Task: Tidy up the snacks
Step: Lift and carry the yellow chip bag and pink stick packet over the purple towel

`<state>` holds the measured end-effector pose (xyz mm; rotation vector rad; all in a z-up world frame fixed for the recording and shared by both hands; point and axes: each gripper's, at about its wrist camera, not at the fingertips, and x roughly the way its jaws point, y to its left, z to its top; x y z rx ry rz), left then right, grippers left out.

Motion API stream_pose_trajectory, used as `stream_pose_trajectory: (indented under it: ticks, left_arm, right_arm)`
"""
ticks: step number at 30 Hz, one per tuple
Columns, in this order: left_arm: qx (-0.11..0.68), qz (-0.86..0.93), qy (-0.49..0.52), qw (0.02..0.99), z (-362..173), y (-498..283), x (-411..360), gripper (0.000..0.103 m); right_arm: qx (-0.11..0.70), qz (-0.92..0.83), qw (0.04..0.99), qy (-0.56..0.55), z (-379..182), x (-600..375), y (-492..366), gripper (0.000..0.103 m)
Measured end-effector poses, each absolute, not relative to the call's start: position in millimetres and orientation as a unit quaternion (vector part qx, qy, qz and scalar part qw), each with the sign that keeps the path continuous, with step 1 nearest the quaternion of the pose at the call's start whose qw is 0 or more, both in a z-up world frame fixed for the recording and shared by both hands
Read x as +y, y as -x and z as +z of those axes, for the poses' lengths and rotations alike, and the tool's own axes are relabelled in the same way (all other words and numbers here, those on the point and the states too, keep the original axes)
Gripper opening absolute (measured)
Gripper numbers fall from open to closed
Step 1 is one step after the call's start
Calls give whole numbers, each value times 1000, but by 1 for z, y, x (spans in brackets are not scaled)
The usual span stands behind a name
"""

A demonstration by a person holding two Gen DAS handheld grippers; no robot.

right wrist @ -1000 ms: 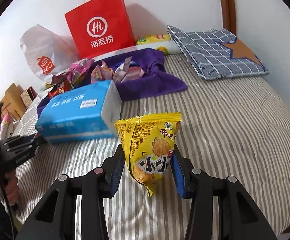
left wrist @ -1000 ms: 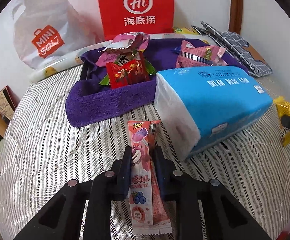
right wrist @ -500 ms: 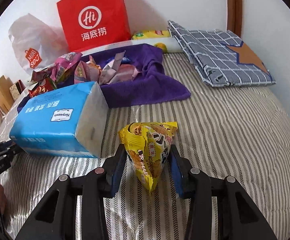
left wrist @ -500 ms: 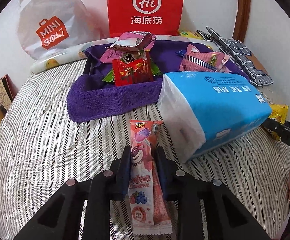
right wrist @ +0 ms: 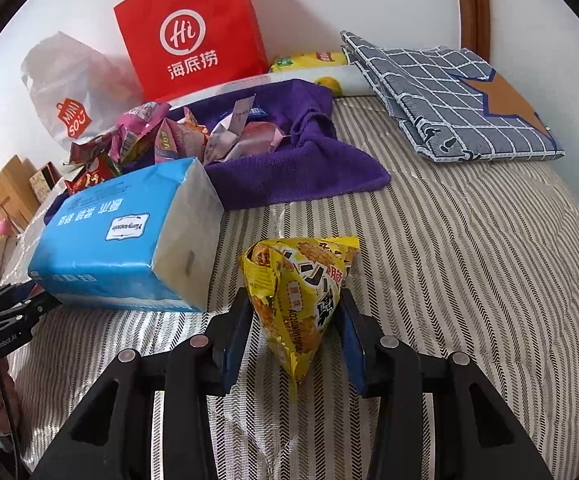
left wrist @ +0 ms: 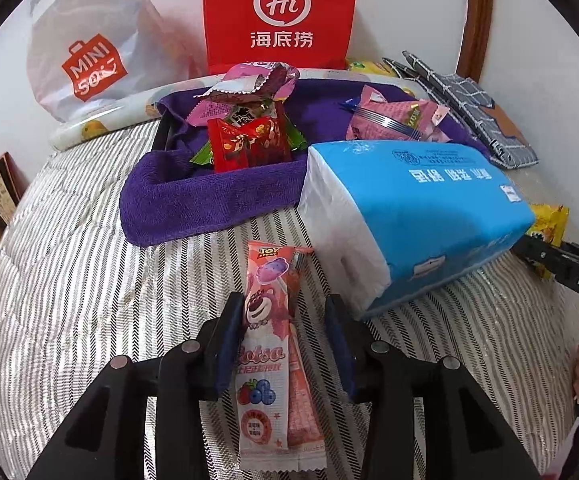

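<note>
Left gripper (left wrist: 285, 340): jaws opening; the pink lollipop packet (left wrist: 267, 344) lies between them on the striped bed cover (left wrist: 69, 280), its left edge against the left pad, a clear gap at the right pad.
Right gripper (right wrist: 295, 340): jaws pinching the yellow snack bag (right wrist: 301, 288), which stands with its lower tip on the bed.
Sorted pile: more wrapped snacks sit on the purple towel (left wrist: 209, 200) at the far side, in front of the red paper bag (left wrist: 281, 12).
Between: a blue tissue pack (left wrist: 429, 208) lies on the bed between the two grippers, just near of the towel.
Step in hand: probably releasing the lollipop packet here while the yellow bag waits.
Next move: likely draw the left gripper back clear of the packet, then carry the yellow bag past the tissue pack to its place.
</note>
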<state>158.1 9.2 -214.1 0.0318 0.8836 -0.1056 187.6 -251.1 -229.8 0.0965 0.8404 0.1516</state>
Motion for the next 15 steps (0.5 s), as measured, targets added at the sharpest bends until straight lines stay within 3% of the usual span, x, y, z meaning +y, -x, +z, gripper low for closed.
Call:
stream_pose_trajectory:
  ticks: [2,3,8,15]
  left_arm:
    - [427,-46,-15,903,-214,-158,9,34]
    - [426,-39,-15,904,-213,-158,11,24]
    - [424,-39,12,905,-213,-157,20,21]
    - [420,-37,16,907,-208,-148,24,20]
  right_arm:
    - [409,70,909,-40,-230,-249,-188,42]
    - [409,68,909,-38,-230,-249,-188,42]
    - [407,66,911,-33,-229,-248,-187,34]
    - [390,72,918,-3,-224,-241,-178,33]
